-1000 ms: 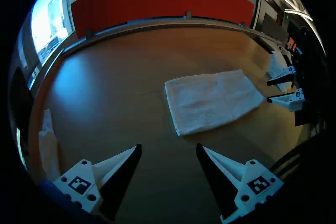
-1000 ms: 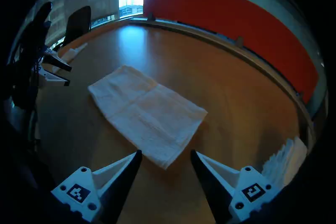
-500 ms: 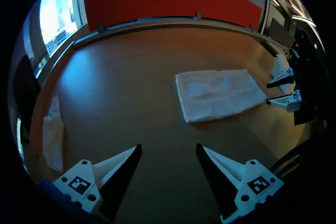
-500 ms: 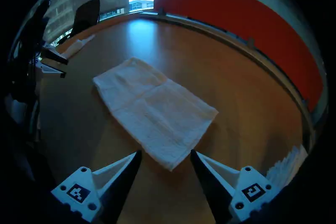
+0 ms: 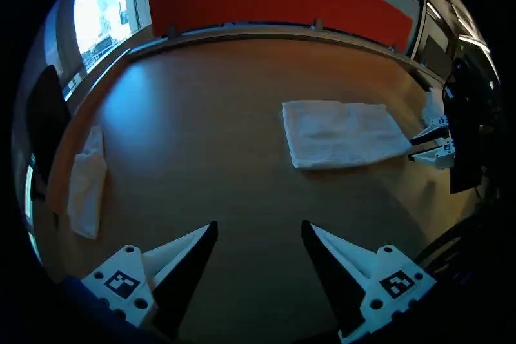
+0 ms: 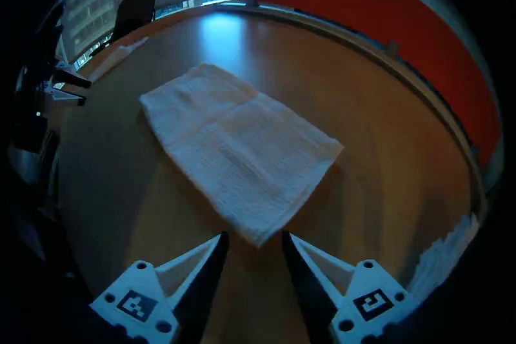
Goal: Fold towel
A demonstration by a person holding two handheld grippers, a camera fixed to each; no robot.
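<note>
Now your right tongs, open, frame the towel corner; left tongs open, well apart. Next, prob.: pinch corner, fold it across.

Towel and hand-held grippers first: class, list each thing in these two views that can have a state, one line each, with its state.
towel: folded, lying flat on the table, not gripped.
right hand-held gripper: open, fingertips either side of the towel's near corner.
left hand-held gripper: open, empty, well apart from the towel.
spare cloth: lying loosely folded near the table's edge, untouched.
</note>
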